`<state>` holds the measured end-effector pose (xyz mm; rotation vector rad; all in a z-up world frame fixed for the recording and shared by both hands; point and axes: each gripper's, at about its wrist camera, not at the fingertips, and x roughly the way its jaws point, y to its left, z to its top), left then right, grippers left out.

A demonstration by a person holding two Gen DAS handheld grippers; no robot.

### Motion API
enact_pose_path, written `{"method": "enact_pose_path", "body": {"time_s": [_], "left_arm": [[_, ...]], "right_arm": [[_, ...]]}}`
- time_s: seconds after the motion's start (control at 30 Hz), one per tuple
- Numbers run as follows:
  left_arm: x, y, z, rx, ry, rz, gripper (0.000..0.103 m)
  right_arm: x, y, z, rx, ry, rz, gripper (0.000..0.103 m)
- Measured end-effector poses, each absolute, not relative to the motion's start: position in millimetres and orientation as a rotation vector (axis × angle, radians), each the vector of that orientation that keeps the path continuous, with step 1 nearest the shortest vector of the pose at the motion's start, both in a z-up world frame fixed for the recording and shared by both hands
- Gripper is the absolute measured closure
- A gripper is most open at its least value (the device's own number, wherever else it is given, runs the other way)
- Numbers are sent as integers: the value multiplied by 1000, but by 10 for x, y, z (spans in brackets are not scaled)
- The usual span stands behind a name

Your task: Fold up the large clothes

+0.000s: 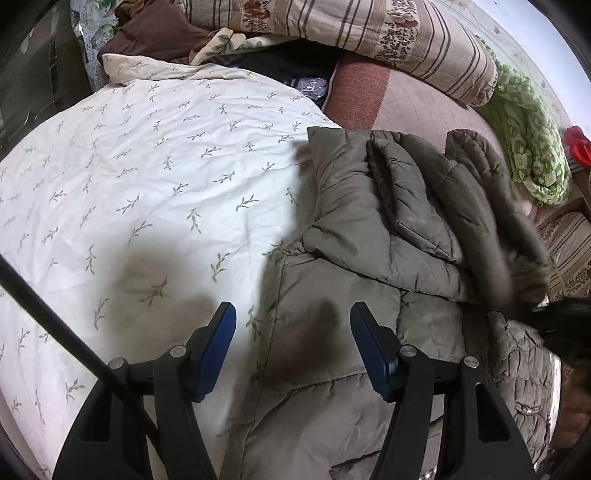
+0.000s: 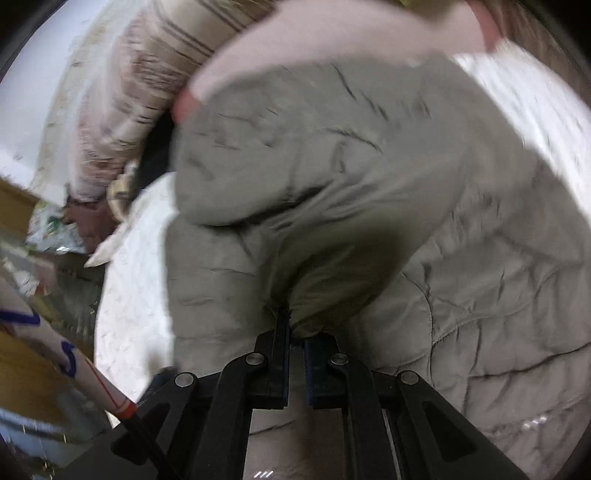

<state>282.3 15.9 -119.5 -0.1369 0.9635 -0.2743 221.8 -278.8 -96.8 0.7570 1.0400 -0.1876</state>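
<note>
Nearest the right wrist lens, the right gripper [image 2: 295,334] has its fingers clenched on a bunched pinch of the olive quilted jacket [image 2: 332,177], whose fabric rises from the pinch in a lifted, motion-blurred fold. In the left wrist view the left gripper [image 1: 293,347] hangs released, fingers wide apart and holding nothing, above the jacket's near edge where it meets the bedding.

The jacket [image 1: 388,236] lies on the bed, partly on the white leaf-print duvet [image 1: 147,166] and partly on pinkish bedding [image 1: 406,99] beyond it. One padded part, probably a sleeve or side panel, already lies doubled over the body, so a first fold seems under way. It is far from a tidy packet: the lower panel sprawls, the outline is uneven, and further folds and squaring remain.

Behind it are a striped floral quilt [image 1: 369,29], a green patterned cloth [image 1: 528,147] and brown fabric [image 1: 155,33].
</note>
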Motion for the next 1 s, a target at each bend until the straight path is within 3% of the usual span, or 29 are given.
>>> {"method": "enact_pose_path", "body": {"time_s": [0.17,0.3,0.33,0.4,0.43,0.47,0.67,0.8,1.0], "left_arm": [[2816,99,-1194,-111,959,-273,40],[2799,47,-1227,-99,972,-283,40],[2775,34,-1227,-93,971,-279,40],[2739,4,-1211,-78,964,-279,40],[2715,-10,-1193,-69,958,-281,40],[2687,-24,-1167,-62,950,-286,40],[2524,-58,-978,-43,907,-334,40],[2589,-194,-710,-17,850,-328,40],[3257,-990,-291,-13,836,-377,40]], "right_arm": [[2432,-2861,-1389,803,1059,-245,95],[2449,-2797,-1329,747,1032,-256,92],[2419,-2767,-1280,715,1029,-253,87],[2284,-2714,-1122,639,1008,-241,67],[2212,-2707,-1036,615,992,-237,52],[2117,-2702,-945,583,974,-234,45],[1799,-2887,-328,481,877,-195,45],[2104,-3166,85,389,777,-282,45],[2861,-3611,-137,322,825,-369,50]]}}
